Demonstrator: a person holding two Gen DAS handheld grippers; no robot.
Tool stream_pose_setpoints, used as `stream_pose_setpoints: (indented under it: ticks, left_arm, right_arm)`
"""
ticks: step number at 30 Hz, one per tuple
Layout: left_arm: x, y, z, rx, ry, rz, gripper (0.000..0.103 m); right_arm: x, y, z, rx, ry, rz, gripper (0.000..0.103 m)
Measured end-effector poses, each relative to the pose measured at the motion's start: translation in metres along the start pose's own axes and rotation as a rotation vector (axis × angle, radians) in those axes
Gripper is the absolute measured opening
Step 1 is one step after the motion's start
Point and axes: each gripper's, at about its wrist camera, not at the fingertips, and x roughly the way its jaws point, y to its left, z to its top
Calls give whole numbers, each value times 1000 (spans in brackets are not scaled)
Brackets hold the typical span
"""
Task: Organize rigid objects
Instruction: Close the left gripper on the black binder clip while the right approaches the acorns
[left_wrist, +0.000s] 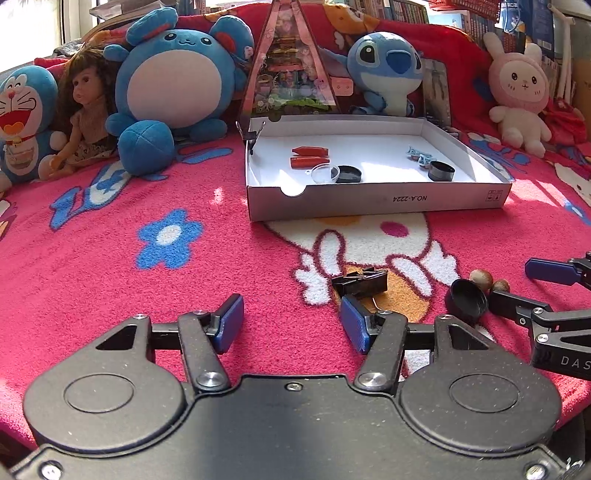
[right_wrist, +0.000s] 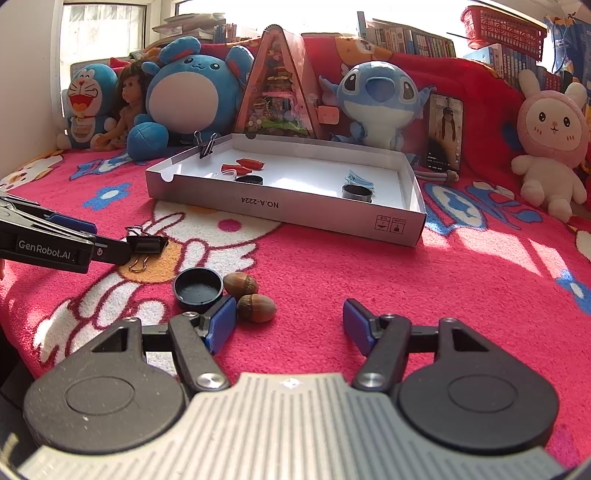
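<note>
A white cardboard box (left_wrist: 373, 201) (right_wrist: 280, 205) lies on the pink blanket; inside are two red pieces (left_wrist: 309, 156), a clear dome (left_wrist: 325, 173), a black lid (left_wrist: 349, 174), a black ring (left_wrist: 441, 171) and a clip on its corner (right_wrist: 207, 146). A black binder clip (left_wrist: 364, 282) (right_wrist: 147, 244) lies on the blanket just beyond my left gripper's right fingertip. My left gripper (left_wrist: 291, 321) is open and empty. A black cap (right_wrist: 198, 288) (left_wrist: 466, 300) and two hazelnuts (right_wrist: 248, 297) lie by my right gripper's left fingertip. My right gripper (right_wrist: 290, 319) is open and empty.
Plush toys line the back: Doraemon (left_wrist: 22, 122), a doll (left_wrist: 86, 110), a blue round one (left_wrist: 177, 85), Stitch (left_wrist: 386, 70) and a pink rabbit (left_wrist: 519, 92). A triangular diorama (left_wrist: 290, 66) stands behind the box. A phone (right_wrist: 443, 133) leans at the back.
</note>
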Motion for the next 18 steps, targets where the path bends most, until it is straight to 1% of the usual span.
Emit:
stream_pose_setpoints:
  ticks: [2, 3, 7, 12, 18]
  left_arm:
    - [0, 1, 1, -20, -5, 41, 58]
    - [0, 1, 2, -23, -9, 47, 58]
    - [-4, -7, 2, -8, -27, 14, 63]
    - [-7, -23, 0, -10, -36, 6, 69]
    - [-2, -37, -1, -31, -32, -23, 70]
  right_arm:
    - [0, 1, 0, 3, -3, -16, 76]
    - [1, 0, 0, 9, -7, -29, 76]
    - [4, -3, -1, 33, -12, -58, 76]
    - [4, -4, -4, 69, -26, -82, 76]
    - [2, -3, -10, 110, -80, -156, 77]
